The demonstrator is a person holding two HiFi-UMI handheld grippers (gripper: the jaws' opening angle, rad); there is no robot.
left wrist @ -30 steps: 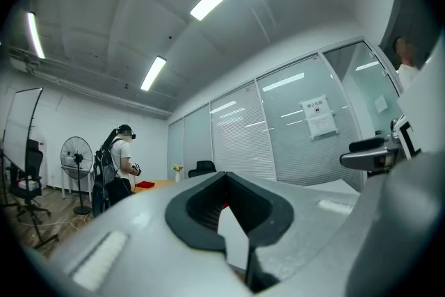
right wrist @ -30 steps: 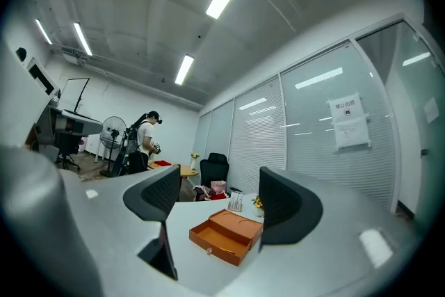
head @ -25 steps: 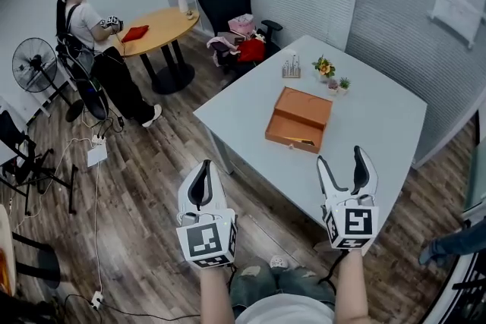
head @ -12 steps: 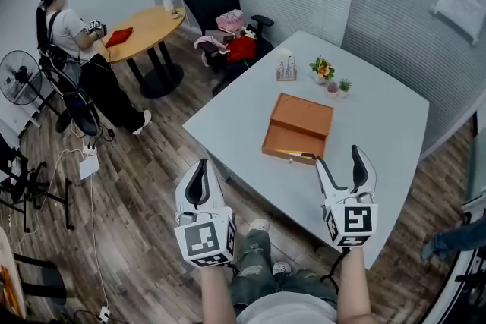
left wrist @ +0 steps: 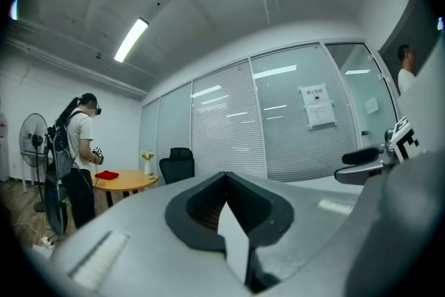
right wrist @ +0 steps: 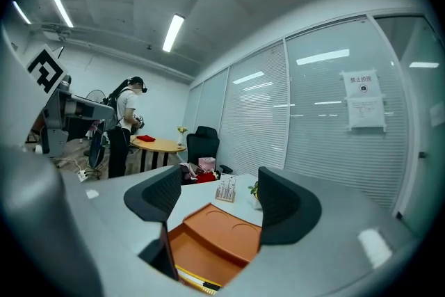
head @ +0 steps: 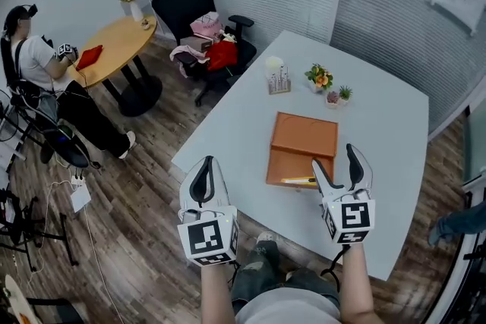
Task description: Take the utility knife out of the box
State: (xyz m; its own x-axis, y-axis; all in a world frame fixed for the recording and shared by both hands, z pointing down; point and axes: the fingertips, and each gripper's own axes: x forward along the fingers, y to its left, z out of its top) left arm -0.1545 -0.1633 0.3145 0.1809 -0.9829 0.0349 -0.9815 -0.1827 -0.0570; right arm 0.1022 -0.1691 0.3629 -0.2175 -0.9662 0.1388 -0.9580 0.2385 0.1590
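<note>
An orange box lies on the white table, its lower tray pulled out toward me. A yellow utility knife rests along the tray's near edge. My right gripper hovers open just short of the tray, at the knife's right end, with nothing between its fingers. The right gripper view shows the box and the knife between and below the gripper's spread jaws. My left gripper is shut and empty, held over the floor left of the table. Its own view shows the left gripper with its pads together.
At the table's far side stand a pen holder and small flower pots. A black chair with clothes is beyond the table's corner. Farther left, a person sits at a round wooden table.
I have come closer to the table. The box has moved from well ahead to right in front of the right gripper. Both grippers keep their states.
</note>
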